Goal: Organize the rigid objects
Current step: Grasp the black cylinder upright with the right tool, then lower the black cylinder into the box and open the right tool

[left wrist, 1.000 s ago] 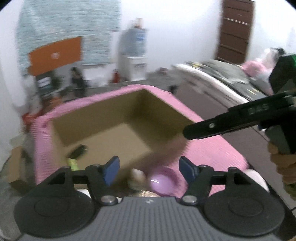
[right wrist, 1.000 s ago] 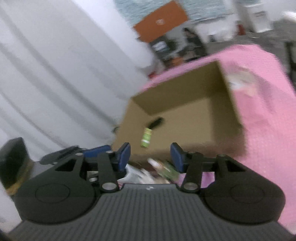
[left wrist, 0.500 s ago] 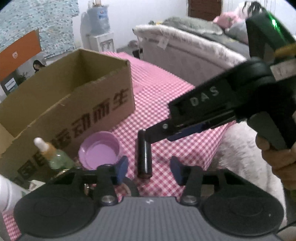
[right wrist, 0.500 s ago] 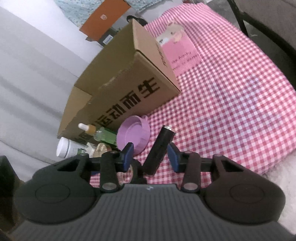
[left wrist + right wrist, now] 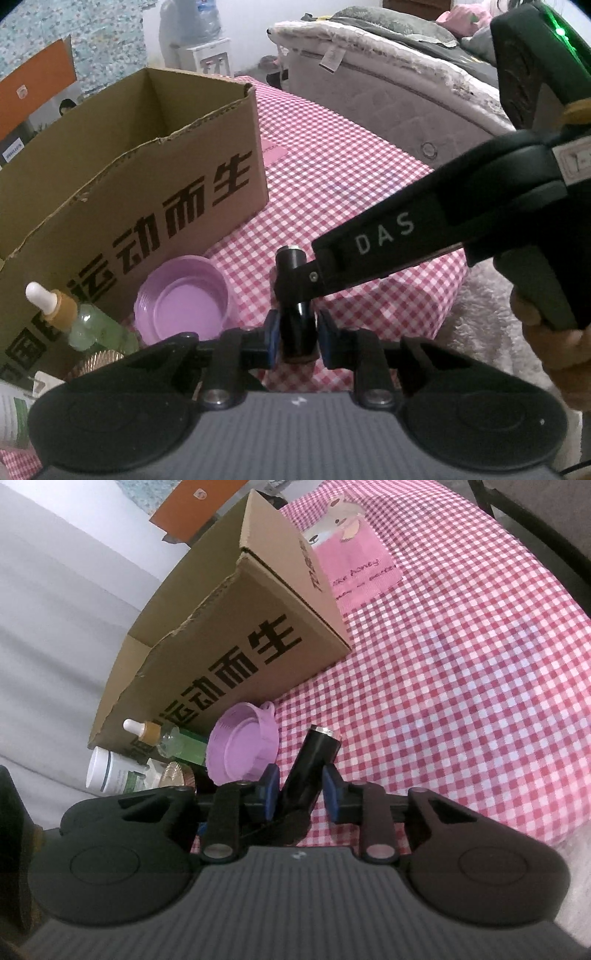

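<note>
A black cylinder with a silver tip point(image 5: 295, 325) point(image 5: 314, 760) lies on the pink checked cloth near the table's front edge. My left gripper point(image 5: 295, 338) is shut on its near end. My right gripper point(image 5: 300, 794) is closed around the same cylinder, and its fingers point(image 5: 306, 284) cross over it from the right in the left wrist view. A cardboard box point(image 5: 129, 177) point(image 5: 236, 638) with black characters stands open behind.
A purple bowl point(image 5: 183, 299) point(image 5: 242, 749), a green dropper bottle point(image 5: 85, 325) point(image 5: 173, 738), a white jar point(image 5: 110, 771) and a gold ribbed lid point(image 5: 177, 773) sit before the box. A pink card point(image 5: 354, 565) lies beyond. A bed point(image 5: 388, 85) stands at the right.
Both grippers came down from above the box to the table's front edge and closed from open onto the black cylinder.
</note>
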{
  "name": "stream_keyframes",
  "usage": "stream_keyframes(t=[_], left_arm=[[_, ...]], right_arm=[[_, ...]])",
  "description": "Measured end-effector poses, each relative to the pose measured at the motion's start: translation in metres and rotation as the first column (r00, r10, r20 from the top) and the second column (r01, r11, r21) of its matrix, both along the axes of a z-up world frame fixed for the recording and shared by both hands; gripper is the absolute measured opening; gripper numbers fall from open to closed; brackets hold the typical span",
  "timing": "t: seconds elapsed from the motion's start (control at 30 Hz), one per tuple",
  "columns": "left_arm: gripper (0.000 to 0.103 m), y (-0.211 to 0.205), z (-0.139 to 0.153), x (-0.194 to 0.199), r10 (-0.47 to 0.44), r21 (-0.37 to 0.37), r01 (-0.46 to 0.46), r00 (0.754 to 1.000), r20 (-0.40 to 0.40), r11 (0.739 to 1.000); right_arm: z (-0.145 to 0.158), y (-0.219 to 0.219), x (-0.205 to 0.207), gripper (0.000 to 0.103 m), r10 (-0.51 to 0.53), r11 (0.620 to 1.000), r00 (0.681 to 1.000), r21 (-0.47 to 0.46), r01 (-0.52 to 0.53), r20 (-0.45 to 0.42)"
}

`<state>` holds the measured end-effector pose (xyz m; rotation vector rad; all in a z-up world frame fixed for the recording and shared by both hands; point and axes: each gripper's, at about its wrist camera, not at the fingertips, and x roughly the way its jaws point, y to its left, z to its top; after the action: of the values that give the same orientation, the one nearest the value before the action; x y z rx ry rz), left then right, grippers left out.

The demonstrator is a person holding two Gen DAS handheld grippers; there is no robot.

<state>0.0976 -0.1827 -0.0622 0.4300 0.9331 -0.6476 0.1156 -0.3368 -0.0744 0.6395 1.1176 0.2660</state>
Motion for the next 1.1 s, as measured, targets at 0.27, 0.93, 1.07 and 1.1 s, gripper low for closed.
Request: stream_keyframes(t=[0.27,0.93,1.07,1.1], left_arm=[[0.029,-0.009,-0.010,0.014,0.018,0.009,-0.018,0.999,-0.030,1.000],[0.025,0.009,0.029,-0.016,0.020,-0.051,-0.016,0.996,0.087,0.999],[0.025,0.026,0.064,-0.030,0.044,-0.093,-0.029,0.984,0.170,0.995],[0.025,0.030,0.072,-0.032,0.054,-0.101,-0.035,0.981,0.188,0.994]], right_arm=[[-0.003,-0.006,0.005,0.024,-0.008,1.000,1.000,0.005,0.008,-0.011],[0.032,0.005,-0.018,0.023,-0.033,0.999,0.997,0.035,0.030,0.076],[0.071,0.019,-0.025,0.023,0.002,1.000,0.986,0.006,-0.003,0.166],[0.080,0.023,-0.025,0.023,0.015,1.000,0.982,0.000,-0.015,0.190]])
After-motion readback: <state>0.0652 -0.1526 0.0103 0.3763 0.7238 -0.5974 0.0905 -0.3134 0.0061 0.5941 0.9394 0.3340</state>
